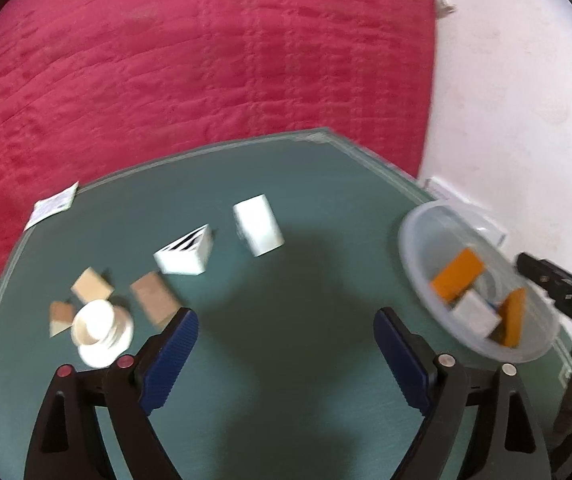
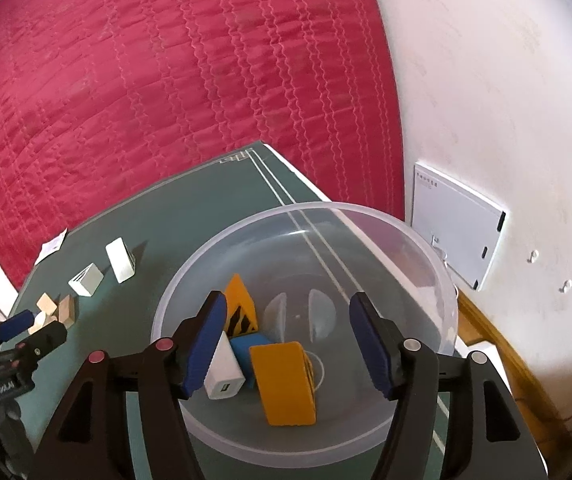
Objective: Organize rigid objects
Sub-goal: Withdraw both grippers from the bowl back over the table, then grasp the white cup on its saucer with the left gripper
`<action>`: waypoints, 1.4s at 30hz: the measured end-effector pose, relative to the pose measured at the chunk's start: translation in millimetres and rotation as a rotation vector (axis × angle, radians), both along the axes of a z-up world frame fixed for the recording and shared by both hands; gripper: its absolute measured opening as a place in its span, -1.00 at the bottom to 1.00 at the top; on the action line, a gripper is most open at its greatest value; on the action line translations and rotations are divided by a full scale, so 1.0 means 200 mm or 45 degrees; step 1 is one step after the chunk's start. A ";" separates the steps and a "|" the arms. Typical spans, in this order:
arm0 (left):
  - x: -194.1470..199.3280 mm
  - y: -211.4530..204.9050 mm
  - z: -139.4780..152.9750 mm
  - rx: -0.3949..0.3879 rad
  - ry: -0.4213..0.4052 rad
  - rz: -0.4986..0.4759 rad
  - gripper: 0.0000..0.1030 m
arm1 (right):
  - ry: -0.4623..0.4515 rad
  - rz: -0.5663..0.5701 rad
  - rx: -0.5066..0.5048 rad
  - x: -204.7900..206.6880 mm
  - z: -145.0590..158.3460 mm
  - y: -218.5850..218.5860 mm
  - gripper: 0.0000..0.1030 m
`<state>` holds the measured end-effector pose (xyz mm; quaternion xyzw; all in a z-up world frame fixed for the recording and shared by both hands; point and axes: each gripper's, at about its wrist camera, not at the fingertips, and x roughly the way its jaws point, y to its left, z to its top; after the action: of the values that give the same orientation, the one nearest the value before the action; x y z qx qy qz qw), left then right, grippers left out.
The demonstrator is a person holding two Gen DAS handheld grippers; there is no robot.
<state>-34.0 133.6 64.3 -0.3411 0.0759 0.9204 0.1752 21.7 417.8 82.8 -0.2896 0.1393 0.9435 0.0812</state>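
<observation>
A clear plastic bowl (image 2: 405, 240) stands on the green table (image 2: 214, 200) and holds two orange boxes (image 2: 284, 384), a white charger block (image 2: 224, 376) and a blue piece (image 2: 248, 346). My right gripper (image 2: 287, 334) is open and empty above the bowl. My left gripper (image 1: 286, 344) is open and empty above bare table; the bowl (image 1: 417, 236) is to its right. Two white boxes (image 1: 260, 224) (image 1: 186, 254), wooden blocks (image 1: 152, 296) and a white round dish (image 1: 100, 330) lie to its left and ahead.
A paper slip (image 1: 52, 206) lies at the table's far left edge. A red quilted bed (image 1: 206, 60) lies beyond the table. A white wall with a white panel (image 2: 457, 228) is on the right.
</observation>
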 end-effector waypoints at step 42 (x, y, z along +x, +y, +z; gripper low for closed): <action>-0.39 -0.66 -0.23 -0.029 -0.191 0.434 0.45 | -0.012 0.248 0.135 0.02 -0.04 -0.38 0.26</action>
<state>-112.6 1.0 17.9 -0.4187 0.0140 0.9078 0.0179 26.1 342.6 75.5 -0.3016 0.0600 0.9515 0.0050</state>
